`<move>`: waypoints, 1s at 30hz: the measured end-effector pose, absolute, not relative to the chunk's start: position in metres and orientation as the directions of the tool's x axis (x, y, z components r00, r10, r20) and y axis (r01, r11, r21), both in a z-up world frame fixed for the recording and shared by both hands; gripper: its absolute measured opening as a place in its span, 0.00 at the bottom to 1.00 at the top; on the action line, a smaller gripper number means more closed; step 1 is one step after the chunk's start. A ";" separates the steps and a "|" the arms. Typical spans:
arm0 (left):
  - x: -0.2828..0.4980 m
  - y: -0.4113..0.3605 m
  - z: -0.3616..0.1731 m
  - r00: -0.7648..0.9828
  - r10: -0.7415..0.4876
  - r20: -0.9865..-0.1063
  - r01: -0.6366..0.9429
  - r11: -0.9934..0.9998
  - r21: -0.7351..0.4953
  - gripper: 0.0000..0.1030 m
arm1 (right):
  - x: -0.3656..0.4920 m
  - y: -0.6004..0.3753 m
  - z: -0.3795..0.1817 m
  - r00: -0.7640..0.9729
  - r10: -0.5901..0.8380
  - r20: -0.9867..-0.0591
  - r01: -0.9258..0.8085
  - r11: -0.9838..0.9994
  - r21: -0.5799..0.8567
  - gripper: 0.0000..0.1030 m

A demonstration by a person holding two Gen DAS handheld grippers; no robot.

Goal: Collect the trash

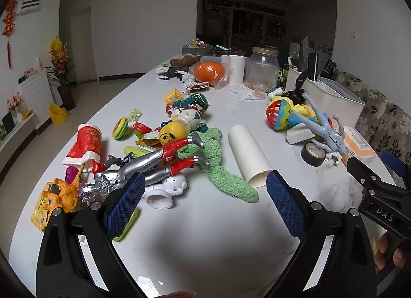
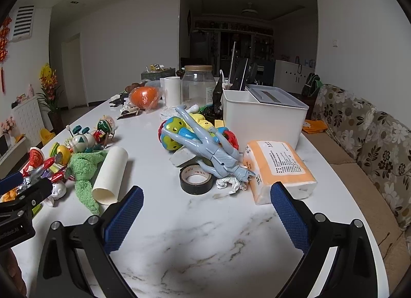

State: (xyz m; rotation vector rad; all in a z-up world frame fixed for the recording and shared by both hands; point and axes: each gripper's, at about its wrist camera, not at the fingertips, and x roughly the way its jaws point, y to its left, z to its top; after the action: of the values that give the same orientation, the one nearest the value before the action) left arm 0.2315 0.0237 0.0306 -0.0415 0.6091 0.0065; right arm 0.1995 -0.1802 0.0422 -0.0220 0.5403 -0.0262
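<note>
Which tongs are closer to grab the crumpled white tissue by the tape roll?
Probably the right tongs. They are open, and the tissue lies just ahead of them beside the tape. The left tongs face the toy pile, farther away.

the left gripper [image 1: 203,195] hangs over the white marble table [image 1: 205,241] with its blue-padded jaws spread wide and nothing between them. just past the fingertips lie a cream tube [image 1: 249,155] on its side and a green fuzzy sock [image 1: 218,166], the sock touching a silver and red action figure [image 1: 151,161]. a black tape roll [image 1: 314,154] sits well to the right beside a pale blue figure [image 1: 326,125]. the right gripper [image 1: 377,187] enters at the right edge, a crumpled tissue [image 1: 334,155] near its tip.
</note>
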 end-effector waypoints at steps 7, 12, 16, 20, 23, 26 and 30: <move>0.231 0.023 0.031 0.822 0.000 -0.569 -0.020 0.999 -0.029 0.90 | 0.202 -0.180 0.040 0.846 -0.019 -0.533 0.013 1.000 -0.016 0.95; 0.231 0.023 0.031 0.823 0.001 -0.569 -0.021 0.999 -0.028 0.90 | 0.202 -0.179 0.039 0.847 -0.024 -0.531 0.015 1.000 -0.022 0.95; 0.231 0.023 0.032 0.822 0.001 -0.569 -0.023 0.999 -0.033 0.90 | 0.202 -0.178 0.038 0.845 -0.023 -0.534 0.012 1.000 -0.024 0.95; 0.232 0.024 0.032 0.822 0.000 -0.570 -0.025 0.999 -0.036 0.90 | 0.201 -0.177 0.038 0.846 -0.024 -0.533 0.009 0.999 -0.031 0.95; 0.232 0.024 0.032 0.823 0.001 -0.569 -0.024 0.999 -0.034 0.90 | 0.201 -0.177 0.038 0.845 -0.024 -0.534 0.007 0.999 -0.034 0.95; 0.232 0.024 0.033 0.824 -0.001 -0.567 -0.022 0.999 -0.034 0.90 | 0.201 -0.176 0.038 0.844 -0.024 -0.535 0.008 0.999 -0.033 0.95; 0.232 0.024 0.033 0.824 -0.002 -0.567 -0.022 0.999 -0.035 0.90 | 0.202 -0.176 0.037 0.842 -0.022 -0.538 0.004 0.999 -0.034 0.95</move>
State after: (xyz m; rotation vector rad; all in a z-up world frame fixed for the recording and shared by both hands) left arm 0.2317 0.0242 0.0328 -0.0408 0.6028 0.0103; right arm 0.2019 -0.1757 0.0371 -0.0323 0.5690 -0.0135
